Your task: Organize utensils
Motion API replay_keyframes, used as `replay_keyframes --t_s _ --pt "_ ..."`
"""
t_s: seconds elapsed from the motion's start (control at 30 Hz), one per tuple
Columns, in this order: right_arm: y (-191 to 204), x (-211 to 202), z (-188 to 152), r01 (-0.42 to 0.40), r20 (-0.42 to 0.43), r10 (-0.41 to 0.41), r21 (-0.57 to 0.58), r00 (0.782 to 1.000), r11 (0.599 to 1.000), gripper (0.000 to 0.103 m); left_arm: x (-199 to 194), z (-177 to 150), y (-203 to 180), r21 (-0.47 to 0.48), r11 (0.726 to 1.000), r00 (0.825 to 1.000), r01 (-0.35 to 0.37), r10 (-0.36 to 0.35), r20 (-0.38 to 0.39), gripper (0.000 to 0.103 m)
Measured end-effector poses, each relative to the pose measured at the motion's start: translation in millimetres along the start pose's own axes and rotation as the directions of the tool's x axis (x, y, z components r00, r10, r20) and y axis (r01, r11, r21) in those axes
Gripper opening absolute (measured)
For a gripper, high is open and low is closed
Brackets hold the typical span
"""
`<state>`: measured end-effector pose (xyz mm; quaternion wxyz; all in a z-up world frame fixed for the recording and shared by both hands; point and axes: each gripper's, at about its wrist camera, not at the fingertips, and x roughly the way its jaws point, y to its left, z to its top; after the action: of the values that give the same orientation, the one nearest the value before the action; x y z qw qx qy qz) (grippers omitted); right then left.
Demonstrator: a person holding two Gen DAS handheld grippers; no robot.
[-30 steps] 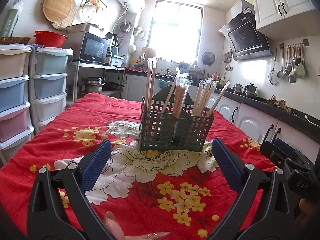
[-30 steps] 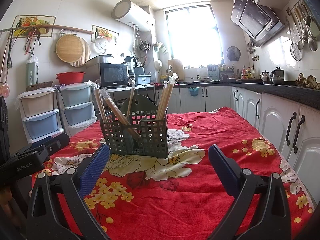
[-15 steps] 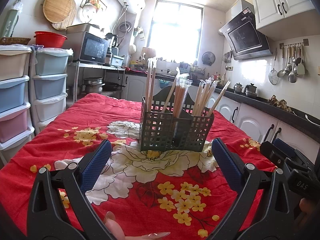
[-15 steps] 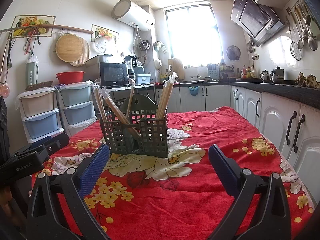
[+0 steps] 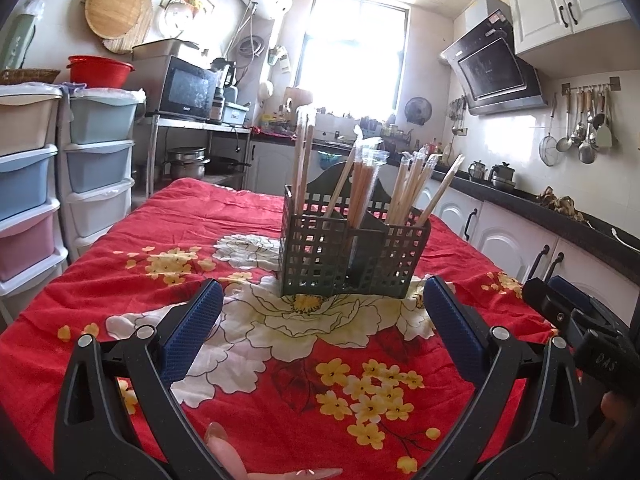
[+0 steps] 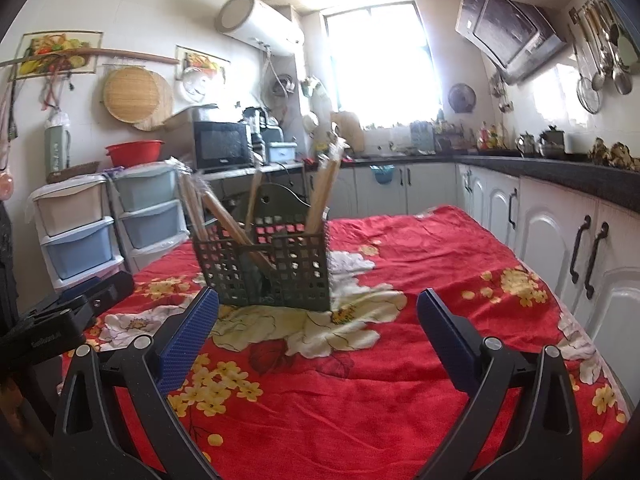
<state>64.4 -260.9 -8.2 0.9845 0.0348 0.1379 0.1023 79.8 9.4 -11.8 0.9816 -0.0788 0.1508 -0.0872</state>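
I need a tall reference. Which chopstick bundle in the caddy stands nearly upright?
The bundle in the caddy's left compartment; the others lean right.

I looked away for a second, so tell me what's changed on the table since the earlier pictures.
The right gripper has shifted: in its view the utensil basket now sits further left and looks blurred. Nothing was grasped or released. The left gripper is still open and empty, and the basket's chopsticks are unchanged.

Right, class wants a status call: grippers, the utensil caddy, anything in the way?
Left gripper open, empty. Right gripper open, empty. Utensil caddy upright on red floral cloth, chopsticks standing in compartments. Path to caddy clear.
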Motion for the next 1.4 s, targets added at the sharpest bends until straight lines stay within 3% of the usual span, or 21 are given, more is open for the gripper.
replay_keyframes --t_s 0.17,0.27,0.33,0.4,0.47,0.5,0.53,0.57,0.6,0.67,0.7,0.73,0.83,0.9,1.4 --pt "-20 9 11 0.074 -0.057 -0.073 0.027 0.996 0.997 0.097 6 6 11 -0.038 0.997 0.995 -0.072 0.069 -0.07 0.092" --pt "-51 23 28 0.146 -0.121 -0.138 0.054 0.983 0.988 0.097 7 21 30 -0.068 0.995 0.99 -0.078 0.069 -0.119 0.092" --pt "-77 47 38 0.193 -0.233 -0.177 0.044 0.956 0.98 0.097 14 36 47 -0.051 0.991 0.982 -0.127 0.118 -0.15 0.092" --pt "-101 75 41 0.252 -0.348 -0.23 0.02 0.909 0.968 0.097 33 48 64 -0.014 0.983 0.96 -0.185 0.178 -0.214 0.092" --pt "-127 107 37 0.298 -0.453 -0.266 0.0 0.851 0.954 0.097 72 53 95 -0.008 0.961 0.906 -0.276 0.257 -0.337 0.092" --pt "-136 115 33 0.304 -0.475 -0.264 0.007 0.839 0.953 0.097 85 51 105 -0.005 0.952 0.882 -0.306 0.282 -0.379 0.092" --pt "-147 126 25 0.332 -0.501 -0.278 0.019 0.82 0.943 0.097 105 44 122 0.0 0.929 0.832 -0.371 0.333 -0.443 0.092" --pt "-154 133 19 0.347 -0.52 -0.282 0.03 0.806 0.937 0.097 118 37 134 0.004 0.913 0.8 -0.408 0.36 -0.479 0.092" --pt "-160 140 10 0.358 -0.544 -0.281 0.039 0.79 0.933 0.097 129 28 146 0.002 0.902 0.776 -0.432 0.373 -0.508 0.092" --pt "-169 151 -7 0.368 -0.609 -0.257 0.062 0.75 0.928 0.097 144 7 170 0.003 0.859 0.712 -0.512 0.426 -0.559 0.092" --pt "-171 153 -14 0.37 -0.621 -0.249 0.072 0.743 0.926 0.097 147 1 177 -0.005 0.85 0.694 -0.526 0.426 -0.581 0.093" --pt "-168 151 -15 0.369 -0.599 -0.267 0.052 0.755 0.928 0.097 142 1 179 -0.016 0.854 0.708 -0.52 0.42 -0.567 0.093" --pt "-159 151 -20 0.379 -0.602 -0.312 -0.017 0.735 0.925 0.097 141 -1 179 0.011 0.849 0.693 -0.528 0.438 -0.573 0.093" --pt "-161 151 -21 0.379 -0.602 -0.311 -0.015 0.735 0.925 0.097 142 -1 175 0.028 0.846 0.685 -0.533 0.45 -0.573 0.093" --pt "-162 151 -20 0.376 -0.603 -0.304 -0.007 0.738 0.926 0.097 140 0 173 0.025 0.846 0.685 -0.532 0.448 -0.574 0.093"
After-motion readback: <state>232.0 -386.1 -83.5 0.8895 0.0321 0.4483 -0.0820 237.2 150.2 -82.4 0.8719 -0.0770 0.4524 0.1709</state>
